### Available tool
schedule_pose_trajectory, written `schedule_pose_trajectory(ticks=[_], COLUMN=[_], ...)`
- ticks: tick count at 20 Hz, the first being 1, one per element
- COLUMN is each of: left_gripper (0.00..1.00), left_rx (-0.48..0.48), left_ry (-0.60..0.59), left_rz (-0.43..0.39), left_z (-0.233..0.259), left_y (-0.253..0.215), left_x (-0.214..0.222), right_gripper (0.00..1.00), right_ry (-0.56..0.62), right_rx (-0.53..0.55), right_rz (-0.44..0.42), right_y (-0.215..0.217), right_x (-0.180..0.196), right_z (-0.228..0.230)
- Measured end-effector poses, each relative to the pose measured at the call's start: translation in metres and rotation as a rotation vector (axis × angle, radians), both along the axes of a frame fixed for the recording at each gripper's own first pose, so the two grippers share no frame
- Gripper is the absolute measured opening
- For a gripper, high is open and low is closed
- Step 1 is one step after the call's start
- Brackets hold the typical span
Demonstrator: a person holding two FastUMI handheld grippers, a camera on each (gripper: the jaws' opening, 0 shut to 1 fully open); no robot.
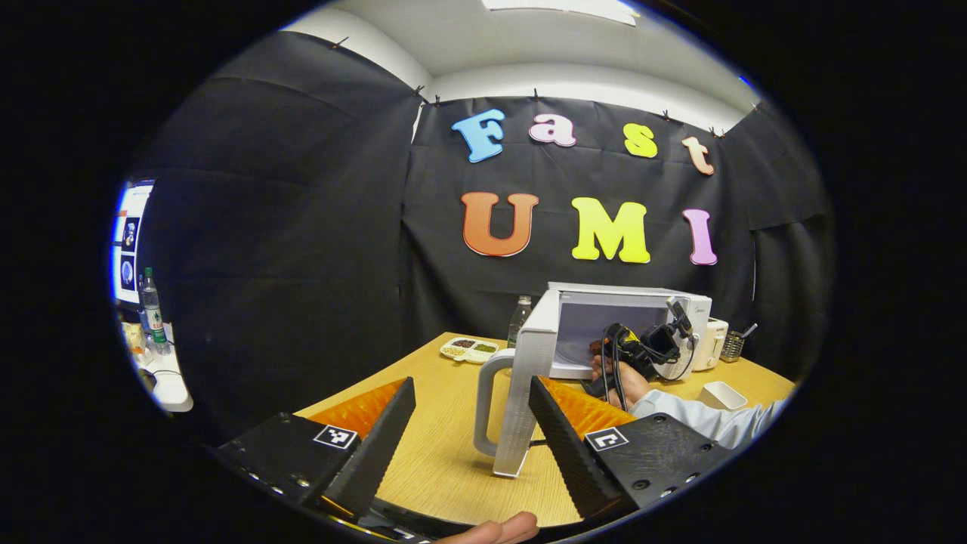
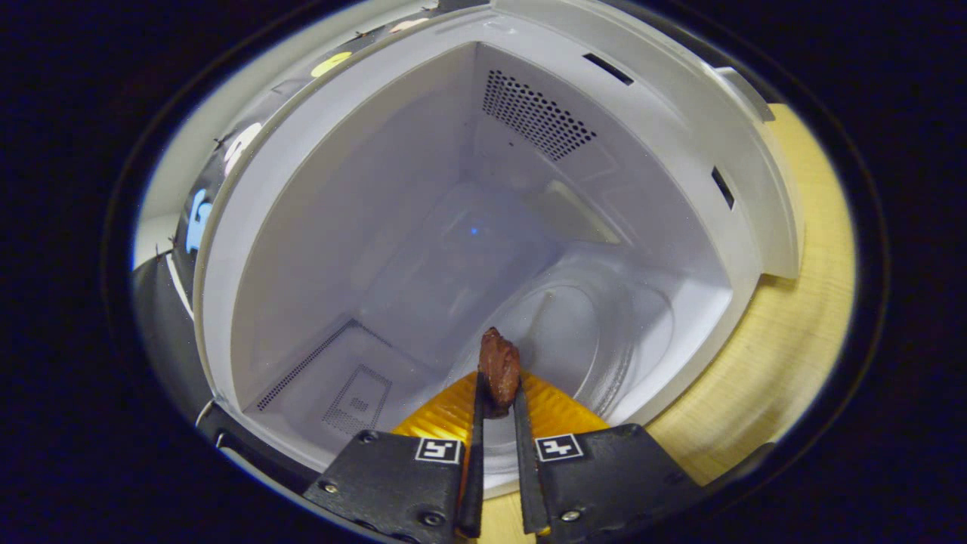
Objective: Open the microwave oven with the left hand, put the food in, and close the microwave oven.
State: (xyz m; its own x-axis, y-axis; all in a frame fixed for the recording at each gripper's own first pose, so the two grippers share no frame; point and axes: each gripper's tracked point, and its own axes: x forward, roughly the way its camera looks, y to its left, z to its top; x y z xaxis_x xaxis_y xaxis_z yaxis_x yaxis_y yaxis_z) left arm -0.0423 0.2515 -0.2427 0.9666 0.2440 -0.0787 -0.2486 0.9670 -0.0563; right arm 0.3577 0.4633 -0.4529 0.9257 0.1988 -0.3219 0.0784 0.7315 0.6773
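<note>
On the wooden tabletop (image 1: 446,446) the microwave (image 1: 680,302) stands against the black cloth wall with its door (image 1: 529,378) swung wide, edge-on toward the left claw (image 1: 472,423), handle (image 1: 487,404) facing left. Behind the door sit a small divided dish (image 1: 470,349) of bits and a water bottle (image 1: 519,317); to the microwave's right are a white appliance (image 1: 714,341), a small rack and a white cup (image 1: 721,394). The left claw hangs spread wide, gripping nothing, the door standing between its fingers farther off. The right claw (image 2: 497,412) reaches into the oven's cavity, a hand (image 1: 616,378) and pale sleeve (image 1: 710,419) behind it. It is clenched on the food (image 2: 498,370), a dark brown lump, perhaps meat, standing upright with its long axis along the fingers, above the glass turntable (image 2: 597,340).
</note>
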Motion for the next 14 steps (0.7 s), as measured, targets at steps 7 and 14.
schedule_pose_trajectory(ticks=[7,14], left_gripper=[0.93,0.94], left_rx=[0.028,0.005], left_ry=[-0.020,-0.018], left_rz=[-0.021,-0.041], left_z=[0.003,-0.001], left_y=[-0.006,-0.010], left_x=[0.000,-0.005], right_gripper=[0.64,1.00], right_ry=[-0.058,-0.140], right_rx=[-0.242,-0.573], right_rz=[-0.003,0.067], right_y=[-0.001,-0.010], right_x=[-0.004,-0.019], right_z=[0.008,0.040])
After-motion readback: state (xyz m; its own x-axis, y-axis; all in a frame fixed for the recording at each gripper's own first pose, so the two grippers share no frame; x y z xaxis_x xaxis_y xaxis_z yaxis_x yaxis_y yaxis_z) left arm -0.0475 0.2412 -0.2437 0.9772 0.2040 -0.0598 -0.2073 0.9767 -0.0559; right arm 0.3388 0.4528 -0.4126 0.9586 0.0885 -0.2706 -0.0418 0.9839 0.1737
